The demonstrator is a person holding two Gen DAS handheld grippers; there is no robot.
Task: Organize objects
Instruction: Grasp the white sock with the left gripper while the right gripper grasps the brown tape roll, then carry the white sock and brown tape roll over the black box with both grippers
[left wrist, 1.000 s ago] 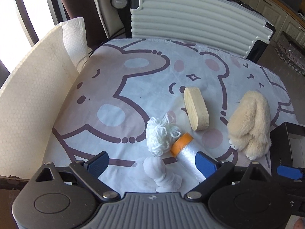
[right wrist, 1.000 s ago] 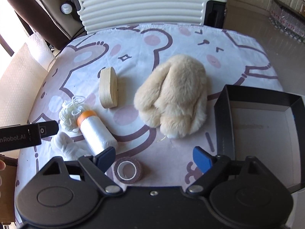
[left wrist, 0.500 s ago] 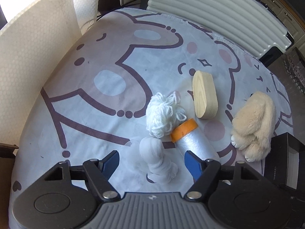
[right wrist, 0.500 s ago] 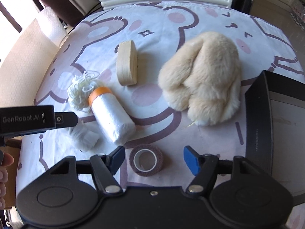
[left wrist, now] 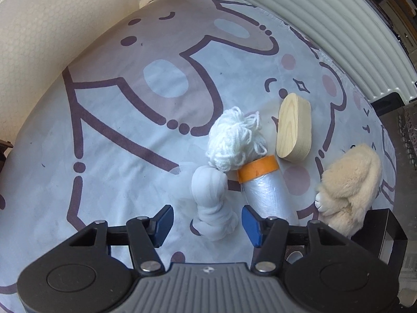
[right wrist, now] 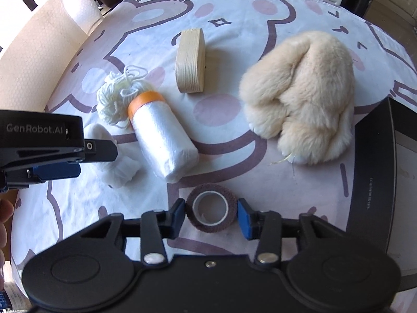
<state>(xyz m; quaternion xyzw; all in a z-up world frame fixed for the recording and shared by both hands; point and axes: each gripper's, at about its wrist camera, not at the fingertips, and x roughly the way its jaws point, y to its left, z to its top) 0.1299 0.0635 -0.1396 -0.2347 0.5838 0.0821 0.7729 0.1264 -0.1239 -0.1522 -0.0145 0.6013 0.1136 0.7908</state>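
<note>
My left gripper [left wrist: 207, 221] is open, its blue pads on either side of a white rolled sock [left wrist: 212, 203] on the bear-print cloth. My right gripper [right wrist: 211, 215] has its pads closed in around a maroon tape roll [right wrist: 211, 210], touching or nearly touching its sides. A white yarn bundle [right wrist: 117, 99], a clear bag roll with an orange band [right wrist: 161, 135], a wooden oval block [right wrist: 190, 60] and a beige plush toy [right wrist: 302, 91] lie beyond. The left gripper also shows at the left in the right wrist view [right wrist: 52, 154].
A black open box [right wrist: 383, 182] stands at the table's right edge. A white ribbed suitcase [left wrist: 338, 34] stands behind the table. A paper towel roll [left wrist: 52, 39] lies along the left edge.
Both grippers moved forward and down. The left now straddles the white sock. The right narrowed its jaws around the maroon tape roll.
</note>
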